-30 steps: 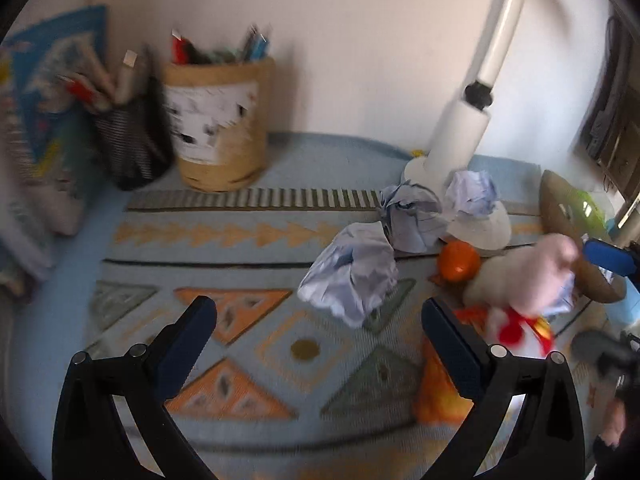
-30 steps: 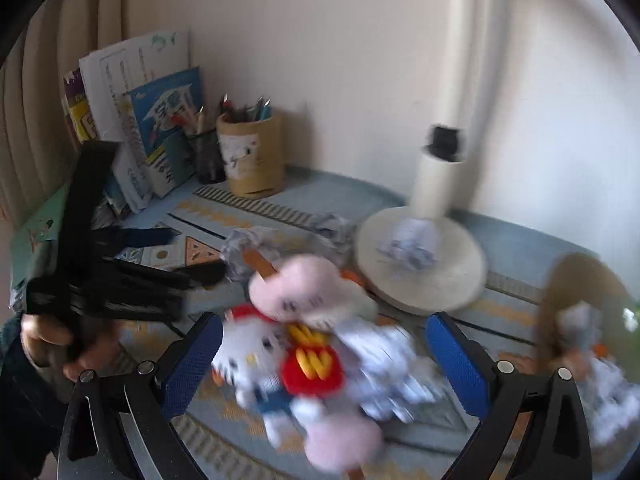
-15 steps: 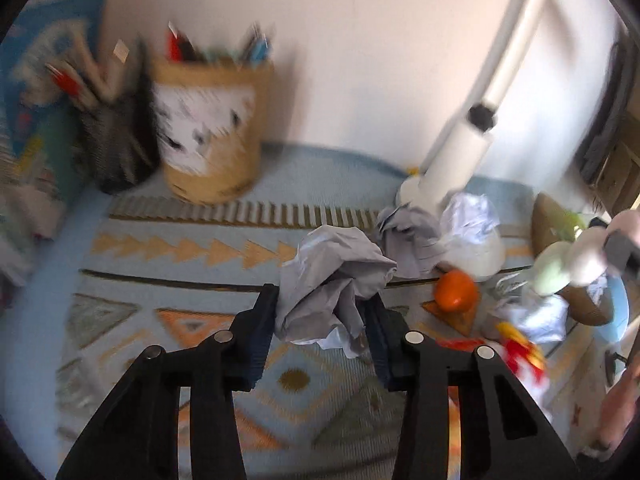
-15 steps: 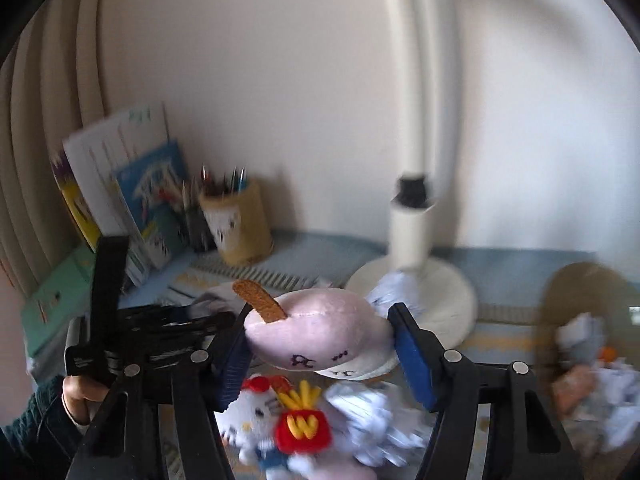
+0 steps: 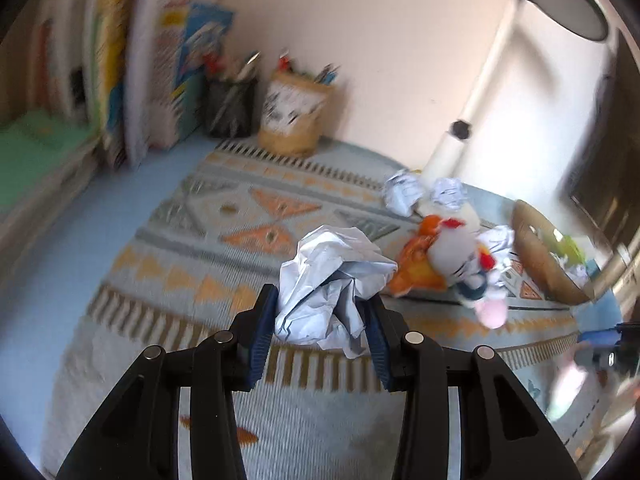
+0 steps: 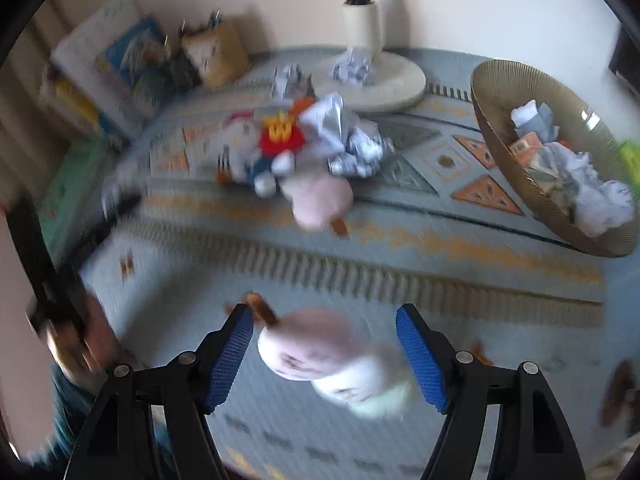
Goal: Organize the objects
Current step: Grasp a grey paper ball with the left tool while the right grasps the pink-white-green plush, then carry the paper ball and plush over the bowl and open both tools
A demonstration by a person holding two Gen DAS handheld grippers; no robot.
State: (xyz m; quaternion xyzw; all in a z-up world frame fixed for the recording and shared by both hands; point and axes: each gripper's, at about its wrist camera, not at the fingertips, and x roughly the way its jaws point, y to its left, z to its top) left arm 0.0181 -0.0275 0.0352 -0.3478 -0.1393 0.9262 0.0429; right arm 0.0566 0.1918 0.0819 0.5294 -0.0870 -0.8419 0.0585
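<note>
My left gripper (image 5: 320,320) is shut on a crumpled white paper ball (image 5: 332,280), held above the patterned mat (image 5: 224,248). My right gripper (image 6: 325,354) is open; a pink and white ice-cream plush (image 6: 320,354) lies blurred between its pads, touching neither that I can see. A Hello Kitty plush (image 6: 264,148) with a red fries pouch, a second pink ice-cream plush (image 6: 320,200) and more paper balls (image 6: 356,144) lie mid-mat. A brown woven basket (image 6: 516,80) at right holds paper and scraps.
A white lamp base (image 6: 384,80) stands at the back with a paper ball (image 6: 352,66) on it. Two pen holders (image 5: 294,116) and upright books (image 5: 120,80) line the back left. The basket also shows in the left wrist view (image 5: 536,256).
My left gripper closed on the paper ball and lifted it back. My right gripper closed on the pink plush, carried it toward the front, then opened around it.
</note>
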